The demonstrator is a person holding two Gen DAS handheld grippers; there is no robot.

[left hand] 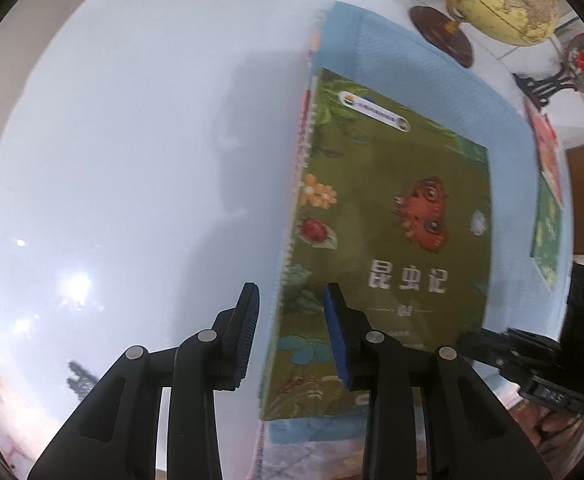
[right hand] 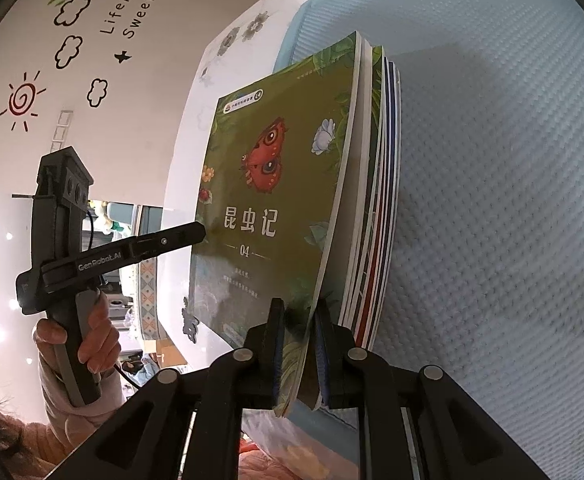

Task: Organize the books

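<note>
A stack of thin books lies on a light blue mat (right hand: 491, 200). On top is a green book (right hand: 268, 184) with a red butterfly on its cover, also seen in the left wrist view as the green book (left hand: 391, 216). My right gripper (right hand: 299, 344) is shut on the near edge of the green book, which stands a little apart from the books under it (right hand: 379, 208). My left gripper (left hand: 292, 328) points down at the spine side, open; one finger (left hand: 248, 328) is off the spine over the table, the other over the cover. A hand (right hand: 84, 332) holds the left gripper (right hand: 198, 234).
The white table (left hand: 132, 160) spreads to the left of the stack. A globe (left hand: 499, 0) on a brown base (left hand: 441, 36) and a red ornament on a black stand (left hand: 579, 64) stand behind the mat. More books (left hand: 547, 200) lie at the right. A wall with stickers (right hand: 72, 48) is behind.
</note>
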